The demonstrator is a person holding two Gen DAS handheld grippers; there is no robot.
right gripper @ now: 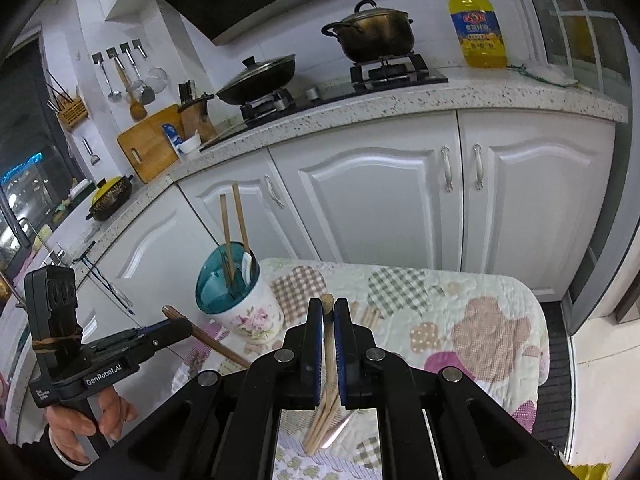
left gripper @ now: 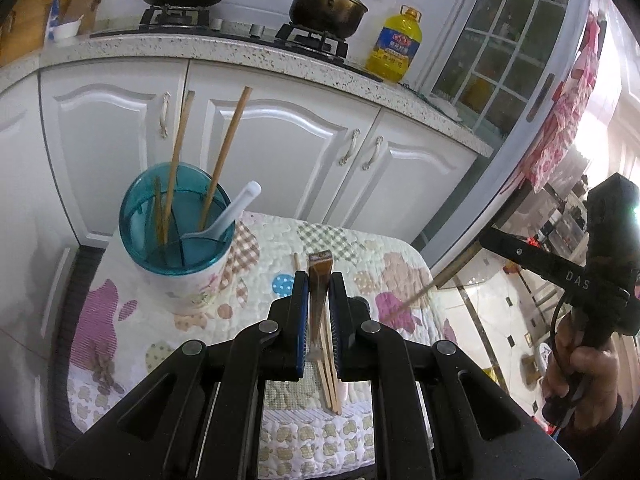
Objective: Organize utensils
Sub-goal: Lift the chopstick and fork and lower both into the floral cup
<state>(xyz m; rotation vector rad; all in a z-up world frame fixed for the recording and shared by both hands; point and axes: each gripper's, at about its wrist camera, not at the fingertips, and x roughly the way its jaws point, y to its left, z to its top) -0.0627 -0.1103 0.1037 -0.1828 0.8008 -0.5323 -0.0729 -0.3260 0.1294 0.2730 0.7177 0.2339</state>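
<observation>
A white floral utensil holder with a teal insert stands on the quilted table and holds wooden chopsticks and a white spoon; it also shows in the right wrist view. My left gripper is shut on a brown chopstick, held above the table right of the holder; it shows in the right wrist view. My right gripper is shut on another wooden chopstick; its thin tip shows in the left wrist view. Loose chopsticks lie on the quilt below.
The quilted patchwork table cover ends near white cabinet doors. A speckled counter carries a wok, a pot and a yellow oil bottle. A glass door is to the right.
</observation>
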